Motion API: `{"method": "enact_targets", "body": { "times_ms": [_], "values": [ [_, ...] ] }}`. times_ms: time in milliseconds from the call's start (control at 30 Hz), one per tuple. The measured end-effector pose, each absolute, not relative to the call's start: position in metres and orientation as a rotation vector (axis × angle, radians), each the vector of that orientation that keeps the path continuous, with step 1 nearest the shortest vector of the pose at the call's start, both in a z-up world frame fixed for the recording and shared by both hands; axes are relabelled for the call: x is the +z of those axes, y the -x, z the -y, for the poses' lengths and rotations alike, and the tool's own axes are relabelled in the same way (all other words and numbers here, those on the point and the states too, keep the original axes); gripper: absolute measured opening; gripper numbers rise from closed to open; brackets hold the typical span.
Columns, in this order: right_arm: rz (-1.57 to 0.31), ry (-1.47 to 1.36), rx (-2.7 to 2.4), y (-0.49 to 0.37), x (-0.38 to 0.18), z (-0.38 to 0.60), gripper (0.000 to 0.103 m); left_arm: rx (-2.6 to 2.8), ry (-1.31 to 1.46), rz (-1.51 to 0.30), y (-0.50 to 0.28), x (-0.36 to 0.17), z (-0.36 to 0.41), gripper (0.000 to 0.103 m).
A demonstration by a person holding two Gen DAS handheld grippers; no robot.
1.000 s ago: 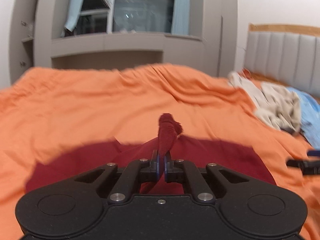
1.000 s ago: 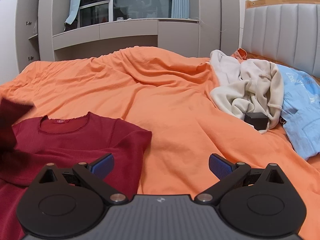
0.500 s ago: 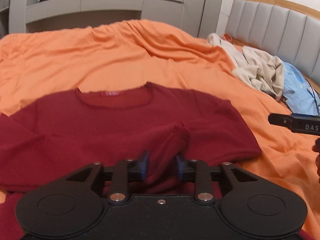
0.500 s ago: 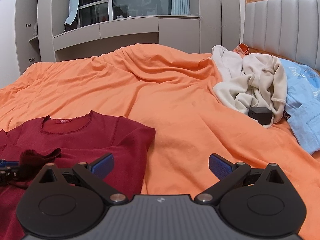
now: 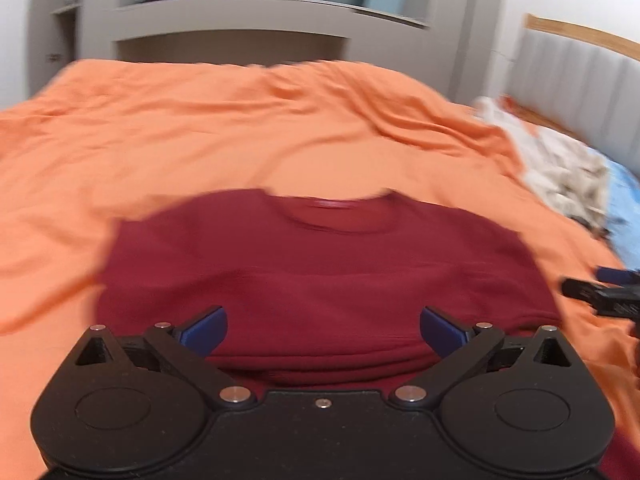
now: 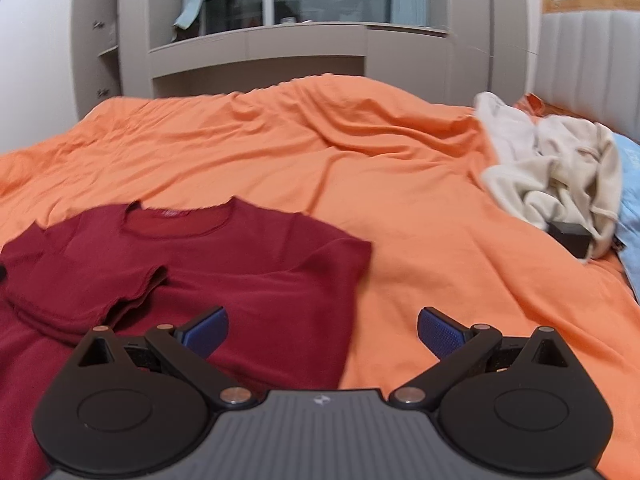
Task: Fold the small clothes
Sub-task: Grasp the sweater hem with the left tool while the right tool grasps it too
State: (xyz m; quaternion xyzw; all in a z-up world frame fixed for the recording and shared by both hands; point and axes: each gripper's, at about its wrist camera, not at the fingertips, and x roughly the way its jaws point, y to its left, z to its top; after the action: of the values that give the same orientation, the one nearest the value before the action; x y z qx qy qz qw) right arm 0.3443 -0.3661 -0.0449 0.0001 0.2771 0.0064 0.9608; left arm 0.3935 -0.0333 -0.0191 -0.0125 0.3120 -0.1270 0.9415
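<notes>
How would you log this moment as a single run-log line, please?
left gripper: open, empty | right gripper: open, empty | red top: flat on orange bedspread, one sleeve folded in

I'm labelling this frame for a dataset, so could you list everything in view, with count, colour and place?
Top: one, dark red, flat on the bed near the grippers, one sleeve folded across its front.
Bedspread: one, orange, covering the bed.
Garment pile: one heap, cream, right side of the bed.
Blue fabric: one, light blue, far right edge.
Small box: one, black, at the foot of the cream pile.
Headboard: one, grey padded, right.
Cabinet: grey, behind the bed.
Left gripper: open, over the top.
Right gripper: open, at the top's right edge.
</notes>
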Motion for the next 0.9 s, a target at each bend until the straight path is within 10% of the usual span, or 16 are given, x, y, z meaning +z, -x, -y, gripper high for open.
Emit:
{"method": "enact_targets", "body": {
  "times_ms": [900],
  "values": [
    [-0.572,-0.116,0.373,-0.453,0.011,0.252,0.098,-0.090,0.424,-0.665,-0.423,-0.054,-0.146,0.085]
  ]
}}
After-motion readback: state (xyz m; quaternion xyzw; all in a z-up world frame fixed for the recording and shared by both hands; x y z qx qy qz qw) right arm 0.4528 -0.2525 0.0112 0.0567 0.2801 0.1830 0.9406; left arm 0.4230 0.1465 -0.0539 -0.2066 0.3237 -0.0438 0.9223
